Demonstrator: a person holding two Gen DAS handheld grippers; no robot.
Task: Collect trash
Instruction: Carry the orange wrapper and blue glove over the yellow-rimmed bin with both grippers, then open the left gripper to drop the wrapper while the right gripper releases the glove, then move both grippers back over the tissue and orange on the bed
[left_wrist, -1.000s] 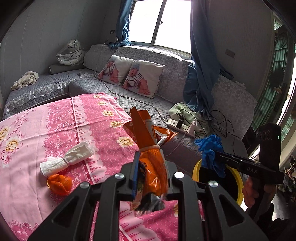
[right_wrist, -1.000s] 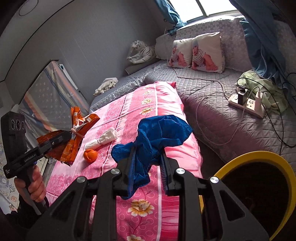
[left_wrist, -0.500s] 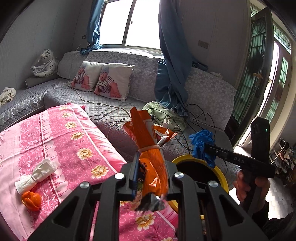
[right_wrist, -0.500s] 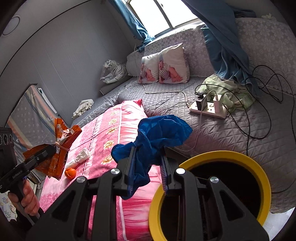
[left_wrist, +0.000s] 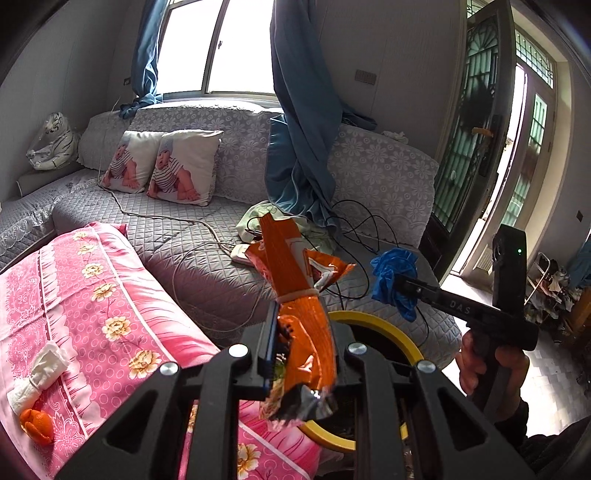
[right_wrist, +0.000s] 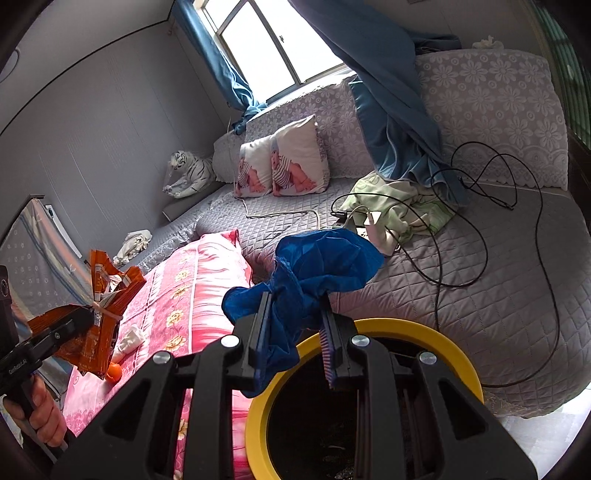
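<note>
The left gripper (left_wrist: 301, 345) has its fingers (left_wrist: 269, 347) drawn close, clamped on a crumpled orange snack bag (left_wrist: 295, 295) bound with a rubber band, the foil end hanging below the tips. The right gripper (right_wrist: 293, 332) has its fingers (right_wrist: 258, 332) equally narrow, pinching a bunched blue plastic glove (right_wrist: 314, 269) that billows above them. Both loads hang over or just beside the yellow-rimmed trash bin (right_wrist: 424, 332), which stands on the floor between the pink floral bed (left_wrist: 92, 295) and the grey quilted sofa (right_wrist: 498, 295). In the left wrist view the bin's rim (left_wrist: 384, 325) shows directly behind the bag, with the right gripper (left_wrist: 397, 284) holding the glove (left_wrist: 395, 280) above its far edge. On the bed, near its left edge, lie a wad of white tissue (left_wrist: 37, 373) and, just beside it, an orange peel (left_wrist: 37, 426). On the sofa rest a power strip with tangled black cables (right_wrist: 480, 229), a green cloth (right_wrist: 399, 203) and two baby-print cushions (left_wrist: 166, 170).
</note>
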